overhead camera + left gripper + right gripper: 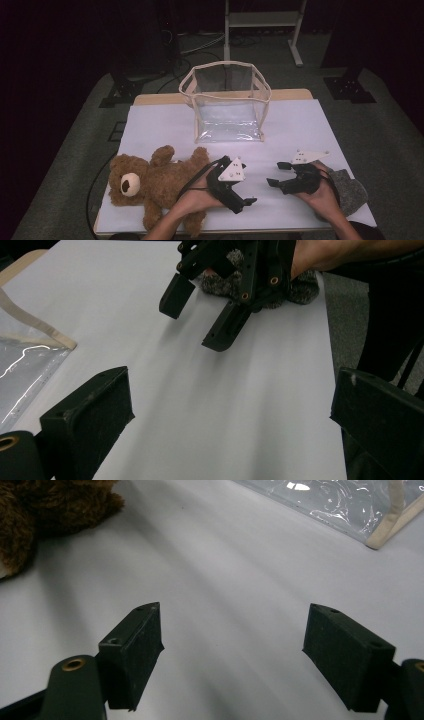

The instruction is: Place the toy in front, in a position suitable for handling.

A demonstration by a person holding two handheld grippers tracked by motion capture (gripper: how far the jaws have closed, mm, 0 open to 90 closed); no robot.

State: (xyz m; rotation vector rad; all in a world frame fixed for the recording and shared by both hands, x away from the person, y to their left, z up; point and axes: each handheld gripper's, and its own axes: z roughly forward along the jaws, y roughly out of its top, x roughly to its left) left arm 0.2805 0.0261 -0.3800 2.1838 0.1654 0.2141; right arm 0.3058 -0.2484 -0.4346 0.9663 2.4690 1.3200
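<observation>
A brown teddy bear (155,182) lies on its back at the near left of a white-covered table (300,125), its head toward the left edge and its legs pointing right, so its long axis runs roughly across the table. Behind it, near the middle of the far edge, a clear plastic bag (227,102) with cream trim stands upright and open at the top, well apart from the bear. The left gripper (239,199) hovers just beside the bear's right side, the forearm crossing over its lower body; its jaws stand apart with nothing between them and point to the right, away from the toy. The right gripper (280,175) sits farther right, its jaws also apart and empty, aimed left toward the bear. A grey fuzzy cloth (350,190) lies under that wrist. The left hand looks much the nearer, but would probably need to turn back toward the bear before gripping it.
</observation>
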